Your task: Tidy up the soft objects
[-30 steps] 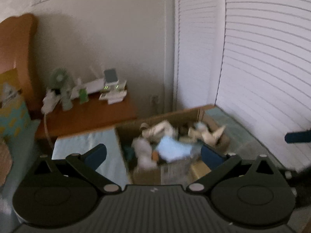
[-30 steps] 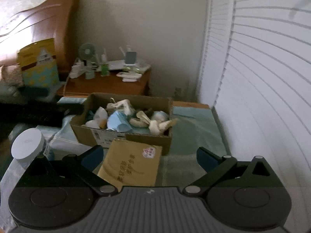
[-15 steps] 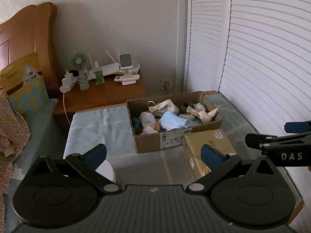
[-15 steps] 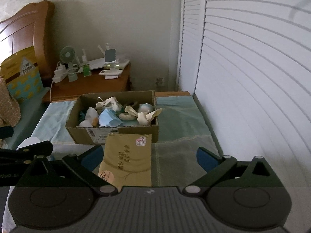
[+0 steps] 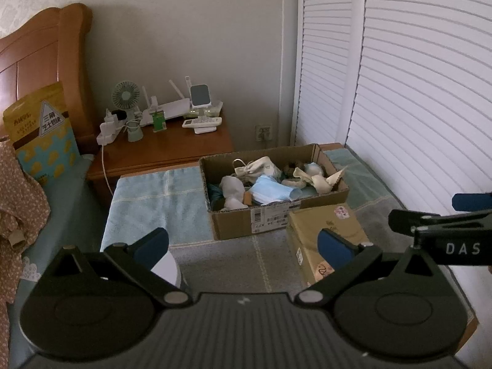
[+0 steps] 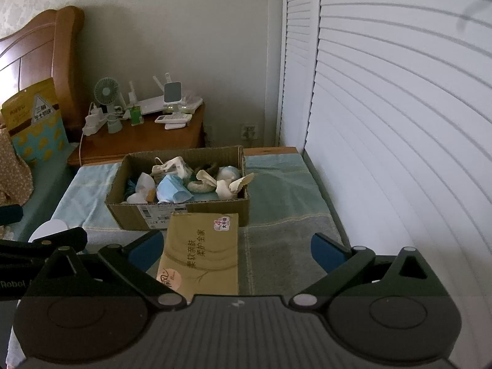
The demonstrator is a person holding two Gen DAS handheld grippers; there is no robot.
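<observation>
We hold our left gripper (image 5: 243, 246) above the near part of the surface (image 5: 233, 258), which is covered with towels in light blue, grey and green. Its two blue-tipped fingers (image 5: 150, 244) stand wide apart and nothing is between them. Our right gripper (image 6: 238, 250) is also spread wide and empty; it hangs over a brown paper package (image 6: 201, 253) with printed characters, which lies flat just in front of the cardboard box (image 6: 178, 209) and touches its front wall.

The soft objects are all inside this open box, in a loose pile. On the left side of the box we see a white sock (image 5: 232, 190), and beside it a light blue face mask (image 5: 272, 192) lying crumpled. Behind them is a small cloth pouch (image 5: 261, 169) with a string, and to the right is a cream cloth (image 5: 319, 181) with a scalloped edge that leans on the box's right rim. A woven ring (image 6: 201, 187) lies near the middle; it shows best in the right wrist view.

Under the left gripper's left finger a white round object (image 5: 167, 270) stands on the surface, partly hidden. Behind the box is a wooden nightstand (image 5: 166, 147) with a small green fan (image 5: 125, 95), a router (image 5: 172, 109) and a remote control (image 5: 201, 121). White louvred doors (image 5: 415, 92) fill the right side.
</observation>
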